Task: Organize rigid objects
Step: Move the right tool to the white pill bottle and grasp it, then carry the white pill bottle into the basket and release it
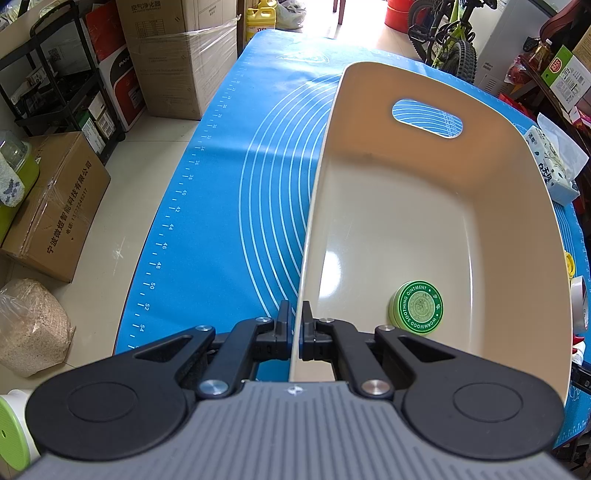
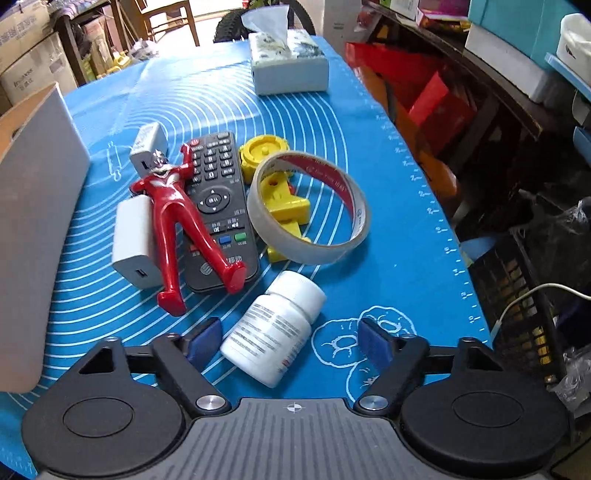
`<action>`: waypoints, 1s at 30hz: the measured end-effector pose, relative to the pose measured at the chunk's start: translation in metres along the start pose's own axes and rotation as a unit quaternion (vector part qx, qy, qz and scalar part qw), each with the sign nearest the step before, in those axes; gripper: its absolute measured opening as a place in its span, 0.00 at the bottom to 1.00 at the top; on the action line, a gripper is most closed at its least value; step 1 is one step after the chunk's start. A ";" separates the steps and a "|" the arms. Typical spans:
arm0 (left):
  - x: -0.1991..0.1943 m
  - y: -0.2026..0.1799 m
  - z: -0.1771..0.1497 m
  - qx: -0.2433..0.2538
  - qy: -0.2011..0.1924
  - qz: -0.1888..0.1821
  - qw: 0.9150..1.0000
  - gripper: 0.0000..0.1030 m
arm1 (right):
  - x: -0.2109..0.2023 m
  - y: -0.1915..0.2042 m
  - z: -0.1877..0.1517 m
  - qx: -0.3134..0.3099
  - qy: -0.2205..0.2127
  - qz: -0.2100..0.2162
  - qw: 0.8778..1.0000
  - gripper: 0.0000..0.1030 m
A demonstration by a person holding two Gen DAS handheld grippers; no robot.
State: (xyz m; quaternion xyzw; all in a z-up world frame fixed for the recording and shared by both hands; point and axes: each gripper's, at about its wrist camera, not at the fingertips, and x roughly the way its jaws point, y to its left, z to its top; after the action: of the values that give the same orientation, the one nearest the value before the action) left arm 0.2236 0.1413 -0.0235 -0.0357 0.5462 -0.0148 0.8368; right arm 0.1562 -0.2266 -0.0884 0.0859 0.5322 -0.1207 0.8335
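Note:
My left gripper (image 1: 295, 321) is shut on the near left wall of a beige bin (image 1: 498, 206) that stands on the blue mat (image 1: 221, 206). A green round ointment tin (image 1: 416, 308) lies on the bin's floor. In the right wrist view a white pill bottle (image 2: 273, 328) lies on its side between the fingers of my right gripper (image 2: 291, 339); the blue pads stand apart from it on both sides. Beyond it lie a red toy figure (image 2: 177, 218), a black remote (image 2: 218, 210), a tape roll (image 2: 308, 206), yellow toy parts (image 2: 277, 184) and two white chargers (image 2: 135, 240).
A tissue box (image 2: 290, 62) stands at the far end of the mat. The bin's outer wall (image 2: 33, 206) rises at the left of the right wrist view. Cartons (image 1: 59, 206), a shelf and a bicycle (image 1: 450, 33) surround the table. The mat's right edge drops to crates (image 2: 517, 280).

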 end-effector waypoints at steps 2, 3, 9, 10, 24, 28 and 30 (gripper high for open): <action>0.000 0.000 0.000 0.000 0.000 0.000 1.000 0.05 | 0.003 0.001 0.001 0.007 0.000 -0.005 1.000 0.69; 0.000 0.000 0.000 0.000 0.000 0.000 1.000 0.05 | 0.003 0.002 0.001 0.008 -0.002 -0.005 1.000 0.64; 0.000 0.000 0.000 0.000 0.000 0.000 1.000 0.05 | -0.001 -0.004 -0.002 0.025 -0.005 -0.007 1.000 0.45; 0.000 0.000 0.000 0.000 0.000 0.000 1.000 0.05 | -0.002 -0.005 -0.002 0.030 -0.005 -0.006 1.000 0.45; 0.000 0.000 0.000 0.000 0.000 0.000 1.000 0.05 | -0.036 -0.011 -0.002 0.048 -0.045 -0.025 0.998 0.45; 0.000 0.000 0.000 0.000 0.000 0.001 1.000 0.05 | -0.061 -0.002 0.008 0.040 -0.082 -0.014 0.996 0.45; 0.000 0.001 -0.001 -0.002 0.000 0.000 1.000 0.05 | -0.074 0.006 0.016 0.031 -0.101 -0.003 0.994 0.45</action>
State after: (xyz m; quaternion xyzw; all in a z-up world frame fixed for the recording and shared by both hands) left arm 0.2230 0.1421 -0.0238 -0.0372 0.5463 -0.0140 0.8366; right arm 0.1420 -0.2166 -0.0147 0.0971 0.4415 -0.1475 0.8797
